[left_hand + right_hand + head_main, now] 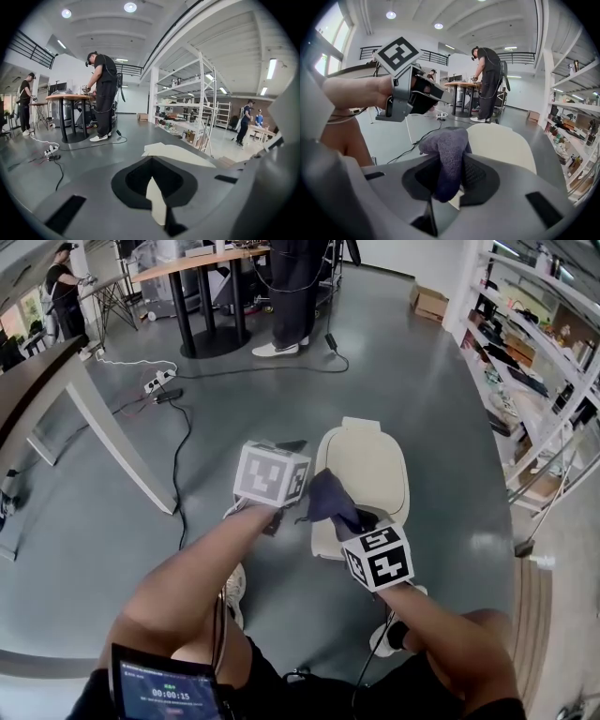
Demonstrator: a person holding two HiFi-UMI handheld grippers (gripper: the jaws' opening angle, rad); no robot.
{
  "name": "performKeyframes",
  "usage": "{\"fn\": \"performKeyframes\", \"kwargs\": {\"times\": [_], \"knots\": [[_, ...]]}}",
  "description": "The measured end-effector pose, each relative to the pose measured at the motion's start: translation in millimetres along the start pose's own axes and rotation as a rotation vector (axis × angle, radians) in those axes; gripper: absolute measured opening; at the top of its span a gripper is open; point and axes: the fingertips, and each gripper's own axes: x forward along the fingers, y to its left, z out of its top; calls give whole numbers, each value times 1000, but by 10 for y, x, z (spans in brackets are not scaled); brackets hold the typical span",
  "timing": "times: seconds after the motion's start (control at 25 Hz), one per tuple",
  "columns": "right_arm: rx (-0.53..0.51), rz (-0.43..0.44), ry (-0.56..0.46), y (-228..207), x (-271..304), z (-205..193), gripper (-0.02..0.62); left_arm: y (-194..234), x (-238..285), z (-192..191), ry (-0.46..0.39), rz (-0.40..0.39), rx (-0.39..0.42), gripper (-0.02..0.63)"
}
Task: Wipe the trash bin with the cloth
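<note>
The right gripper (pixel 449 176) is clamped tight on a bunched blue-grey terry cloth (pixel 444 145), and most of the wad pokes out past its jaws. It sits at the near end of the cream plastic lidded trash bin (pixel 501 140) on the floor; I can't tell if it touches. The left gripper (pixel 153 185) hovers alongside, jaws together on nothing. I'd press the wad flat and sweep in long strokes, bracing the bin with the left gripper if it slides.

My right gripper (pixel 362 520) and the cloth (pixel 328 498) cover the trash bin's (pixel 367 463) near right edge; its body below the lid is hidden.
</note>
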Motion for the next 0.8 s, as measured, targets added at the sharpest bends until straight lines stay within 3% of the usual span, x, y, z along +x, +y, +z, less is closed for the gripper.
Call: {"fn": "performKeyframes", "kwargs": {"times": [0.48,0.8], "knots": [[89,-80,-28,-397,-197,-173,89,-126,-1,-45,17,4,47,-3],[150,-166,-39,-801,-409,-384,89,-334,-60,-67,15,-14,8,-3]]}}
